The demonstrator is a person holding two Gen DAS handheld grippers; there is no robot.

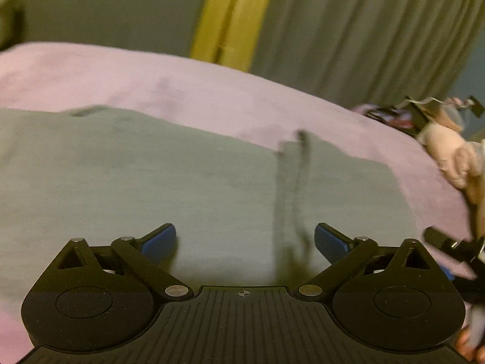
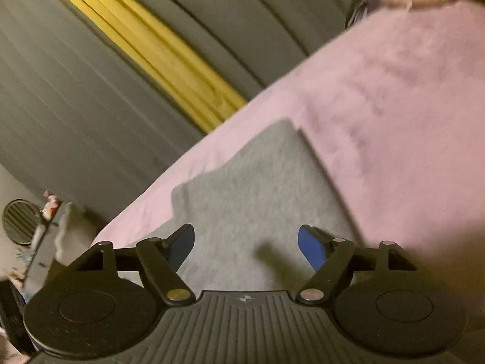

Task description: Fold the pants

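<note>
Nearest in the left wrist view, the left gripper (image 1: pixel 245 241) hangs with its two blue-padded fingers spread wide, nothing between them, over the one pair of grey pants (image 1: pixel 188 188). In the right wrist view the right gripper (image 2: pixel 246 244) likewise has its two blue pads apart, with no cloth caught between them; grey fabric lies beneath the gap.

The pants (image 2: pixel 257 188) lie flat on a single pink bedsheet (image 1: pixel 188 91), which shows around them on the left, right and far sides. In the left view a dark drawstring (image 1: pixel 298 188) runs along the cloth from near to far, right of centre. In the right view the pants show a straight folded edge on the right and a corner at the far end.

At the right edge of the left view, part of the other gripper's black frame shows, and farther off a pale pink bundle (image 1: pixel 451 154) sits by some dark clutter too blurred to name.

Beyond the bed hang grey curtains (image 1: pixel 363 36) with one yellow strip (image 1: pixel 230 15) between them. At the left of the right view one round slatted object (image 2: pixel 18 221) stands near the floor.

No brand, label or writing can be read anywhere.
</note>
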